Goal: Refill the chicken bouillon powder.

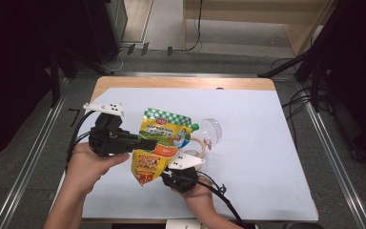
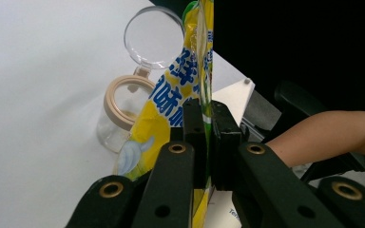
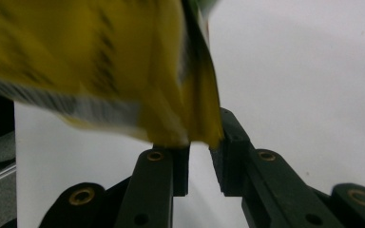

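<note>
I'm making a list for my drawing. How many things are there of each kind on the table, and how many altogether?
Yellow pouch: 1
Clear jar with its hinged lid open: 1
Hand-held grippers, left gripper and right gripper: 2
Total: 4

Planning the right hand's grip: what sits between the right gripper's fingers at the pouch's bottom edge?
In the right gripper view, the pouch's yellow bottom corner hangs into the gap between the right gripper's fingers; below it, bare white table.
</note>
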The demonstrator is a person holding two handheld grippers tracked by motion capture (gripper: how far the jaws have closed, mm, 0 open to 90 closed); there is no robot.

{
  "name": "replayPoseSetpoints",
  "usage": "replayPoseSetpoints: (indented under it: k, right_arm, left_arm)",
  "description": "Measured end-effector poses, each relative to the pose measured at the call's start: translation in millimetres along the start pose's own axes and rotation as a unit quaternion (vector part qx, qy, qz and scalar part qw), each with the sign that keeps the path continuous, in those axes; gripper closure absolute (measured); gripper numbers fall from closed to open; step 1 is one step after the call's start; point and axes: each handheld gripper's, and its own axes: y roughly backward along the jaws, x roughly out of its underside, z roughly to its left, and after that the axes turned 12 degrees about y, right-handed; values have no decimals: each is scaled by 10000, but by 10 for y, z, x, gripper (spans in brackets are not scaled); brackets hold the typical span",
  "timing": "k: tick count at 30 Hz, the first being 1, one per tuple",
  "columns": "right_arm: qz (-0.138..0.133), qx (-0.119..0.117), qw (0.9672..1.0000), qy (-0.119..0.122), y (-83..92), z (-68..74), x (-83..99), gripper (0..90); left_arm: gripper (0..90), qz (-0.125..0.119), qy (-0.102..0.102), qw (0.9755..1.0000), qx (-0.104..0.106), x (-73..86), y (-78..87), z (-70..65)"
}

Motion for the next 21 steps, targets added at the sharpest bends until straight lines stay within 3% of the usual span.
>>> replayPoseSetpoints:
  k: [2, 4, 9, 17, 21]
  right_arm:
    - [22, 26, 9998, 200, 3, 37, -20, 762]
    - [84, -66, 9996, 266, 6, 51, -25, 760]
    - [371, -95, 9964, 753, 33, 139, -116, 743]
    - [481, -453, 9953, 713, 90, 267, -190, 740]
    - [459, -645, 9936, 811, 114, 356, -247, 740]
  left_arm:
    - [884, -66, 88, 9999, 29, 3, -11, 42]
    - [884, -125, 117, 9998, -128, 1, -12, 68]
    - [879, -230, 117, 9992, -317, -11, -39, 71]
    - [866, -291, 166, 9983, -466, -18, -99, 45]
    - [842, -255, 167, 9980, -558, -18, -175, 53]
